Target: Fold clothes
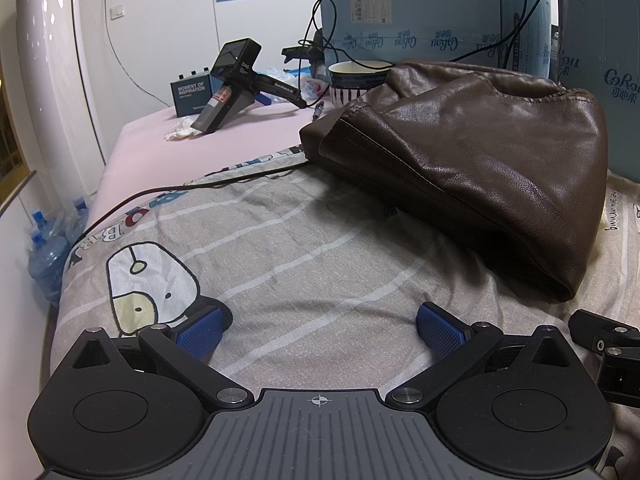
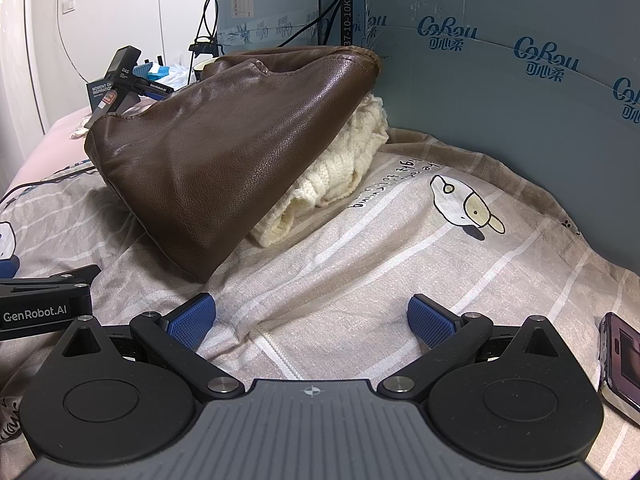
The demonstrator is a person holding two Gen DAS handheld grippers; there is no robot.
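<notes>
A folded brown leather garment point(image 1: 472, 160) lies on the grey striped cartoon bedsheet point(image 1: 300, 264), ahead and to the right of my left gripper point(image 1: 320, 326). In the right wrist view the brown garment point(image 2: 224, 152) rests on top of a cream knitted sweater point(image 2: 340, 168), ahead and to the left of my right gripper point(image 2: 310, 318). Both grippers are open and empty, low over the sheet point(image 2: 400, 248). The right gripper's edge shows in the left wrist view point(image 1: 608, 344); the left gripper's side shows in the right wrist view point(image 2: 44, 304).
Blue cardboard boxes point(image 2: 500, 100) wall off the back and right. A spare handheld gripper point(image 1: 236, 84), a small box point(image 1: 192, 92), bowls point(image 1: 356, 80), tissue and a black cable point(image 1: 168, 196) lie at the back left. Water bottles point(image 1: 48, 256) stand left of the bed. A phone point(image 2: 620, 360) lies at the right.
</notes>
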